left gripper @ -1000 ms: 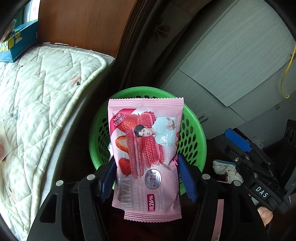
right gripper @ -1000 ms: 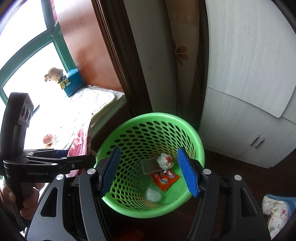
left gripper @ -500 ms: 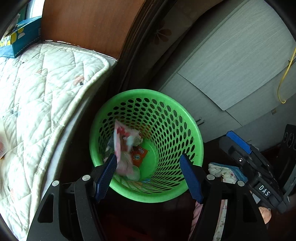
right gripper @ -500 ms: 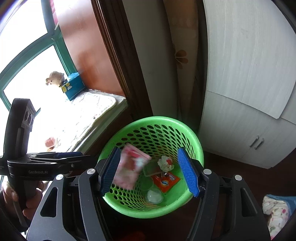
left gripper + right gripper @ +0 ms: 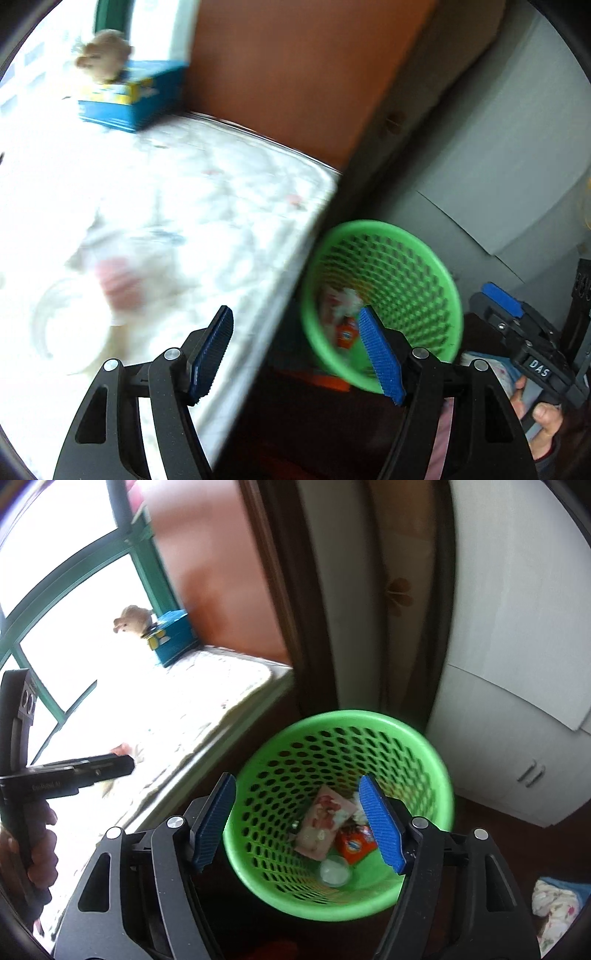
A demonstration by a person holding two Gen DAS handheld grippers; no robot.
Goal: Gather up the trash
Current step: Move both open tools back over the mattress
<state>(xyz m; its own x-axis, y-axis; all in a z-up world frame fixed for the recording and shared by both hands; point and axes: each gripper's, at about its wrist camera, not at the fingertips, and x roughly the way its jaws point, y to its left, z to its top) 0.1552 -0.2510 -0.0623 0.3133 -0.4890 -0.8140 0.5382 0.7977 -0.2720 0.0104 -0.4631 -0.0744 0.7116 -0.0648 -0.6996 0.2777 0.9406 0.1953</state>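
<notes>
Pink snack wrapper [image 5: 327, 821] lies inside green basket [image 5: 424, 738], at bottom, w/ orange packet [image 5: 354, 843] touching it at its 4 o'clock and a clear lid [image 5: 334, 871] at its 6. Basket stands on dark floor just beside the quilted mattress [image 5: 221, 686] edge. Right gripper [image 5: 299, 823] hangs over basket, jaws spread wide, nothing btwn them. Left gripper [image 5: 297, 350] also gapes wide, empty, above mattress edge; basket at its 3 o'clock. View is blurred. Blue box [image 5: 133, 99] w/ plush toy [image 5: 103, 55] sits at 11 o'clock.
</notes>
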